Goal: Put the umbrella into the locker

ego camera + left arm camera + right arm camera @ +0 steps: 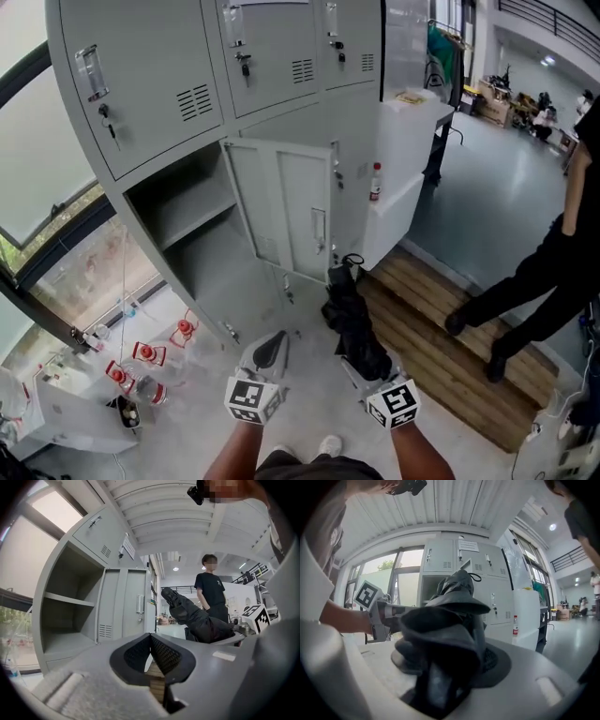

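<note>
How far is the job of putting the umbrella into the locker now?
Done: the locker door stands open, showing the compartment with its shelf. In hand: the right gripper is closed on the folded black umbrella, which is outside the compartment, near the door. The left gripper is shut and empty. Left: carry the umbrella into the compartment and release it.

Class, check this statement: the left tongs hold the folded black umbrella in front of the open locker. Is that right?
No. It is the right tongs that hold the folded black umbrella in front of the open locker. The right gripper view shows it.
</note>
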`<state>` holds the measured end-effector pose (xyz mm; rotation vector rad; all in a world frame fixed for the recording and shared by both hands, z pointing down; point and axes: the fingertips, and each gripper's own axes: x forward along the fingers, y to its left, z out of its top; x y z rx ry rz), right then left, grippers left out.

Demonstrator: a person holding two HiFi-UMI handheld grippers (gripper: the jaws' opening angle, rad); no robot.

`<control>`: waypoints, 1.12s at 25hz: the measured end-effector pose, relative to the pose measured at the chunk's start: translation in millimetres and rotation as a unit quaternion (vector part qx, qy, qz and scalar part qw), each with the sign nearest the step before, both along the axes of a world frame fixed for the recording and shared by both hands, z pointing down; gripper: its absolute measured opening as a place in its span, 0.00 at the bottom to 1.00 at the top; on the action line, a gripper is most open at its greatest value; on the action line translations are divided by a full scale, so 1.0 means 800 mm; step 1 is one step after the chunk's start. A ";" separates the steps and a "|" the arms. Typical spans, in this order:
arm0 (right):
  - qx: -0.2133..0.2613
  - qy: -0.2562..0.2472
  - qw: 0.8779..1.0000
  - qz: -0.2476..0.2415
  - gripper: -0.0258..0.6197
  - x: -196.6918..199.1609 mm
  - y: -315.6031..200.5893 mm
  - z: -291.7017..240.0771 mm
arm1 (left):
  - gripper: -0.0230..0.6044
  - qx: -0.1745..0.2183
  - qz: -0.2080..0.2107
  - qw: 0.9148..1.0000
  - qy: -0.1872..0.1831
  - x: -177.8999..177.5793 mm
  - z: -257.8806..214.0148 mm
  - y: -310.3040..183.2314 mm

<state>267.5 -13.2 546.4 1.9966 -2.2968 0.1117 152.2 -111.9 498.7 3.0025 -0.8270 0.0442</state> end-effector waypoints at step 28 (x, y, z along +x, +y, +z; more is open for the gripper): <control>-0.042 -0.011 0.993 -0.107 0.43 -0.134 -0.214 0.022 | 0.04 -0.025 -0.108 0.994 -0.002 -0.141 0.018 -0.182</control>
